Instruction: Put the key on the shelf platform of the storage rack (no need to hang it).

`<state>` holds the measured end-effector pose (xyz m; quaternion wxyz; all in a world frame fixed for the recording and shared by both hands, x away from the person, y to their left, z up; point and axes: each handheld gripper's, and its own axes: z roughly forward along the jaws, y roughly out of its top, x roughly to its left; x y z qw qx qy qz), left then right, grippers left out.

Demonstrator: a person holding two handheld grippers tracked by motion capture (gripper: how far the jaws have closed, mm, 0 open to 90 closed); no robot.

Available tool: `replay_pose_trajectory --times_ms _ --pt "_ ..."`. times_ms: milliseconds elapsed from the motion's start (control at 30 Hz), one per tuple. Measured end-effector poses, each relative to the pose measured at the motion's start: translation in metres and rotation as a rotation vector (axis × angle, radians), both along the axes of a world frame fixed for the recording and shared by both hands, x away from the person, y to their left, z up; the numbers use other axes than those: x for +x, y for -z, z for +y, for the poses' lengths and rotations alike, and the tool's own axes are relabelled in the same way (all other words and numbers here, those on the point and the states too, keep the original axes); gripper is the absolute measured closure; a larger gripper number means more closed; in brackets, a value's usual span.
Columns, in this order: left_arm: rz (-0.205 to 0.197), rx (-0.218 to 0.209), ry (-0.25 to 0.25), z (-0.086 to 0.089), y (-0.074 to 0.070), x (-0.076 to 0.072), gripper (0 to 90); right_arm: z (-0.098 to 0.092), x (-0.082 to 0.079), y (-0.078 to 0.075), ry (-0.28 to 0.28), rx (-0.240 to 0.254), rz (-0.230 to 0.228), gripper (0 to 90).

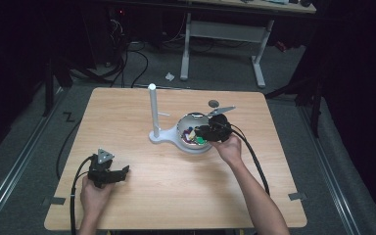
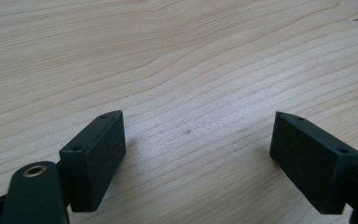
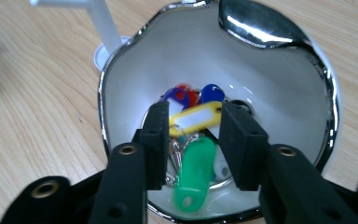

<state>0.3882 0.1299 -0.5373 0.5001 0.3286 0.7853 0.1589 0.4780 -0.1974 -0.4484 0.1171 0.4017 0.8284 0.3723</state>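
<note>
Two grippers were at work over the table (image 1: 142, 196), well apart from each other. The right hand (image 1: 229, 149) reached forward from the near right, forearm angled up toward the middle of the table, and held the right gripper (image 3: 190, 135) tipped down into the bowl (image 1: 185, 122) — a white bowl with a shiny rim, standing beside a white post (image 1: 153, 110) on a base. Its jaws stood partly apart, a narrow gap, down among the key tags at the bottom of the bowl. A yellow tag (image 3: 196, 117) lay crosswise between the jaw tips, and a green tag (image 3: 193, 172) lay lengthwise in the gap nearer the camera; whether the pads pressed on either was hard to tell, though they seemed to stand just clear. Red and blue tags (image 3: 200, 94) lay behind the yellow one.

The left hand (image 1: 95, 193) rested near the table's near left edge, wrist low, holding the left gripper (image 2: 198, 154) close over the wood and pointing toward the middle. Its jaws were wide apart with bare table between them — nothing held.
</note>
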Motion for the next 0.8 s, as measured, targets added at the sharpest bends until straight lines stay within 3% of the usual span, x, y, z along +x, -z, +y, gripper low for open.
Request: replay_pose_trajectory --times_ms 300,633,800 --pt "0.000 0.000 0.000 0.000 0.000 0.000 18.4 -0.010 -0.007 -0.014 0.027 0.040 -0.037 48.5" --pt "0.000 0.000 0.000 0.000 0.000 0.000 18.4 -0.026 -0.018 -0.034 0.061 0.068 -0.095 46.5" --pt "0.000 0.000 0.000 0.000 0.000 0.000 18.4 -0.036 -0.024 -0.043 0.083 0.059 -0.120 47.0"
